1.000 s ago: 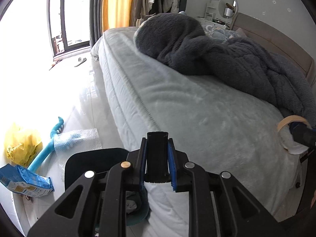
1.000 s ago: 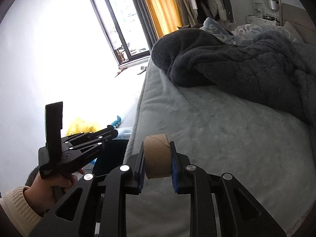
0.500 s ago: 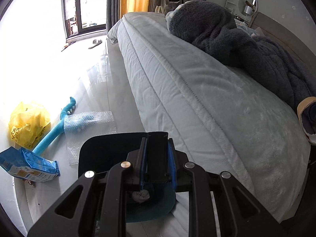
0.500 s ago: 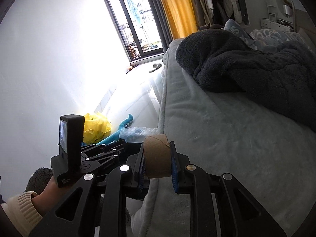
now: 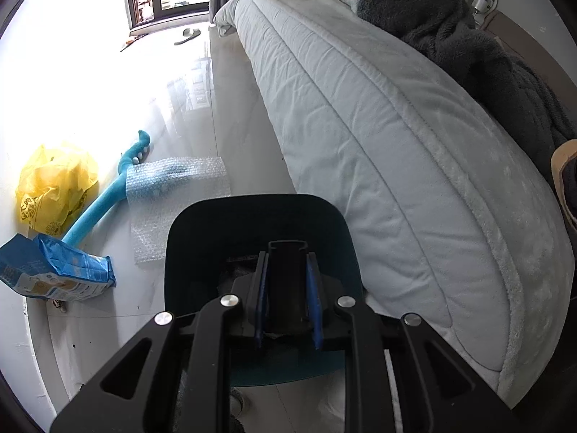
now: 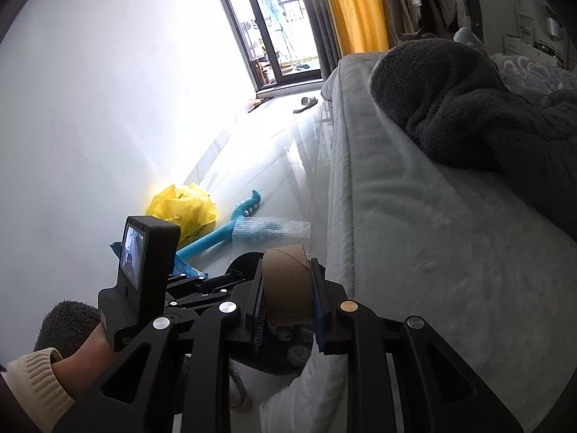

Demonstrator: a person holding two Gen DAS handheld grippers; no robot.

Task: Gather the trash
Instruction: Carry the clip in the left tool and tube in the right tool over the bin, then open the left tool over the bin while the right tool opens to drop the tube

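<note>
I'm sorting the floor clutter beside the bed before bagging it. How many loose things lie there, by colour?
Yellow: 1, the crumpled plastic bag
Blue: 2, the long toy and the snack packet
Clear: 1, the bubble wrap sheet
Grey: 1, the slipper near the window
Total: 5

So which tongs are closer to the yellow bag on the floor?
Left. The left tongs hold the dustpan on the bag's side; the right tongs, holding a cardboard roll, are over by the bed.
</note>
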